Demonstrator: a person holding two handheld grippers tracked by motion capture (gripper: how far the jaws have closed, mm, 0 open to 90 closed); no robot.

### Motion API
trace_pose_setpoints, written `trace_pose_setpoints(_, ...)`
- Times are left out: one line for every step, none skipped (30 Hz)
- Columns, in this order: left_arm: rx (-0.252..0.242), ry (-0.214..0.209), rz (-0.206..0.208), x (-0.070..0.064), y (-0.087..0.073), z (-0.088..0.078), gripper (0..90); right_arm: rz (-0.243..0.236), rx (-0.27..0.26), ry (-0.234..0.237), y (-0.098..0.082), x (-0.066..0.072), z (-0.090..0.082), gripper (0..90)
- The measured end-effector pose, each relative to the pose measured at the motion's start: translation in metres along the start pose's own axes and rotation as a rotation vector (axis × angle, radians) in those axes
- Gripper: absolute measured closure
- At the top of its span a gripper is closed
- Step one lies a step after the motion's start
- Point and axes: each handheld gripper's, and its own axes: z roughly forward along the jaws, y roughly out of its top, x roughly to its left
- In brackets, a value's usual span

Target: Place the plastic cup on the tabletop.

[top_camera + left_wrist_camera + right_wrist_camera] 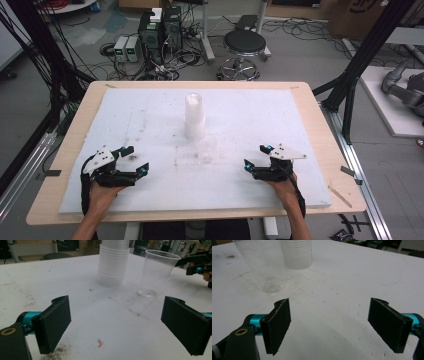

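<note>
From the high view, I'm holding my left gripper [135,159] and my right gripper [255,156] low over the white foam board [150,115], both with jaws spread wide and nothing between them. The tall stack of translucent plastic cups [194,116] is standing upright mid-board, well apart from both, with bare foam all around it and the pale wooden table edge [320,125] framing the board.

In the left gripper view, my flat black pads [53,323] are gaping over speckled foam; a single clear plastic cup [156,272] is standing upright just beside the ribbed stack.

In the right gripper view, my jaws are gaping too, touching nothing, with the clear cup ahead at the left and open foam to the right.
</note>
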Motion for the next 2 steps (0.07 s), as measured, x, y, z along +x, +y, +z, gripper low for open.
trace_pose_setpoints(0.000,0.000,0.000,0.0000,0.0000,0.0000,9.0,0.000,-0.003,-0.004,-0.0002,-0.0005,-0.0008,18.7)
trace_pose_setpoints(-0.001,0.001,-0.003,-0.0001,-0.0001,-0.0002,9.0,0.000,-0.003,-0.004,-0.0002,-0.0005,-0.0008,18.7)
